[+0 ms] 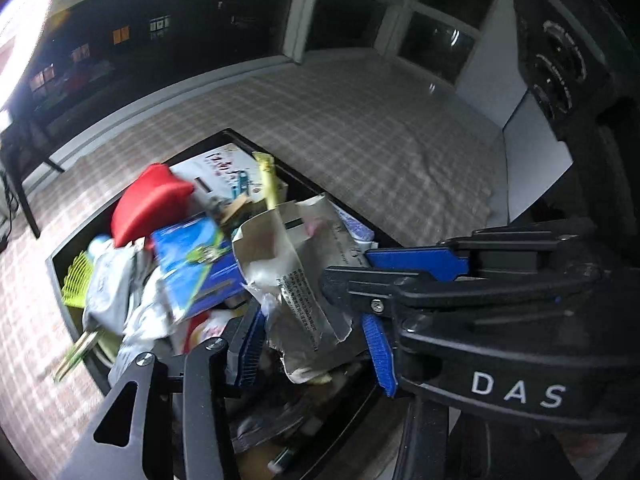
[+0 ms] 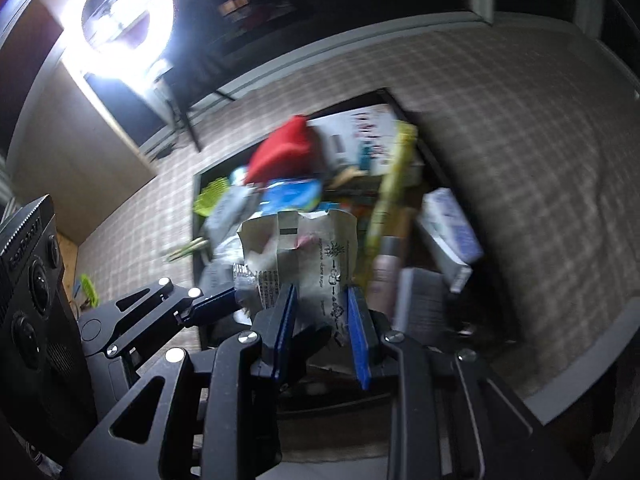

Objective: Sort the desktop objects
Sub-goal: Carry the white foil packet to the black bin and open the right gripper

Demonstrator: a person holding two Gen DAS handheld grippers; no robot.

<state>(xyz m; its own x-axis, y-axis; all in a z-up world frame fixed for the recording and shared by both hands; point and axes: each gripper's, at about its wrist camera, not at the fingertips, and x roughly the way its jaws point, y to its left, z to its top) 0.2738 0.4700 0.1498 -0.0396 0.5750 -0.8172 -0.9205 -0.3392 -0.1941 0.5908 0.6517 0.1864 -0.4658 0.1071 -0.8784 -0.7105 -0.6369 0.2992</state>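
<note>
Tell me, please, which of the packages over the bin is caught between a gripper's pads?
The crumpled grey paper bag with printed text: the right gripper pinches its lower end, while the blue box and other packages lie loose in the bin.

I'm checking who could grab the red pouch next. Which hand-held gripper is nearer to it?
Neither clearly. The right hand-held gripper and the left hand-held gripper both sit at the crumpled paper bag, with the red pouch farther back in the tray.
</note>
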